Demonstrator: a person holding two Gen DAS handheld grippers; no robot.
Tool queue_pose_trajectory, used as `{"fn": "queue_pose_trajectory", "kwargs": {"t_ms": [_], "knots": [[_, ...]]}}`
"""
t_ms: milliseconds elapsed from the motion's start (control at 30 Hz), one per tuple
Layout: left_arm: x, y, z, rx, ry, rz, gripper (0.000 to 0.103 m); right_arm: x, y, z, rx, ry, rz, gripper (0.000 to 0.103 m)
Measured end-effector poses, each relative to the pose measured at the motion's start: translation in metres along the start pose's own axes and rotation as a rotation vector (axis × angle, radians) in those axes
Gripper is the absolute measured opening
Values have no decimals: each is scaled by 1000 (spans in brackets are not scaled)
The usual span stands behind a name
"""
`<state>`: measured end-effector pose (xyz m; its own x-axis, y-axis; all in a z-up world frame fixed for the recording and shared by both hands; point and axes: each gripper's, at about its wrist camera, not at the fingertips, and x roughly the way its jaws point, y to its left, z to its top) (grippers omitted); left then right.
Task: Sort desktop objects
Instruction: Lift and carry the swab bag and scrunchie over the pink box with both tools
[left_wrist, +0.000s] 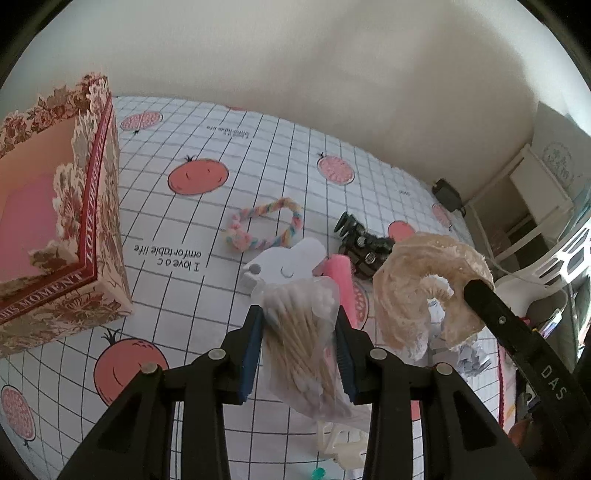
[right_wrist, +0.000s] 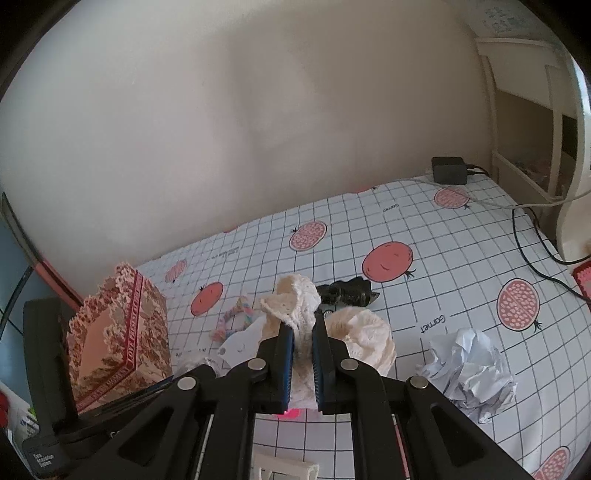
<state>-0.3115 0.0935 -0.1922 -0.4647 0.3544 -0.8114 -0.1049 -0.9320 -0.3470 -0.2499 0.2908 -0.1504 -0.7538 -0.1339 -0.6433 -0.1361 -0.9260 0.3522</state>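
My left gripper (left_wrist: 300, 314) is shut on a clear bag of cotton swabs (left_wrist: 301, 325) and holds it above the tablecloth. My right gripper (right_wrist: 303, 325) is shut on a cream lace scrunchie (right_wrist: 295, 302), lifted off the table; the scrunchie also shows in the left wrist view (left_wrist: 424, 284). An open floral box (left_wrist: 55, 229) stands at the left, also in the right wrist view (right_wrist: 122, 332). On the cloth lie a pastel braided loop (left_wrist: 266, 225), a white card (left_wrist: 291, 266), a pink roller (left_wrist: 341, 273) and a black hair clip (left_wrist: 364, 243).
A crumpled paper ball (right_wrist: 469, 373) lies to the right on the grid tablecloth (right_wrist: 424, 258). A black charger (right_wrist: 448, 170) with cables sits at the back by the wall. A white shelf (right_wrist: 524, 110) stands at the right. A white plastic piece (left_wrist: 340, 446) lies near the front.
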Motion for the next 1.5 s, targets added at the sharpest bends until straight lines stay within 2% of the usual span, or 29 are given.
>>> {"fn": "queue_pose_trajectory", "kwargs": {"t_ms": [233, 500, 967, 1500], "knots": [[-15, 2, 6, -22, -76, -48, 38, -5, 9, 1, -21, -12, 36, 9], [-27, 8, 10, -46, -119, -79, 38, -16, 24, 3, -35, -64, 81, 8], [-75, 29, 20, -90, -276, -128, 38, -33, 56, 8, -76, -144, 86, 6], [-144, 80, 26, -195, -465, -143, 38, -73, 130, 14, -151, -301, 198, 6]]}}
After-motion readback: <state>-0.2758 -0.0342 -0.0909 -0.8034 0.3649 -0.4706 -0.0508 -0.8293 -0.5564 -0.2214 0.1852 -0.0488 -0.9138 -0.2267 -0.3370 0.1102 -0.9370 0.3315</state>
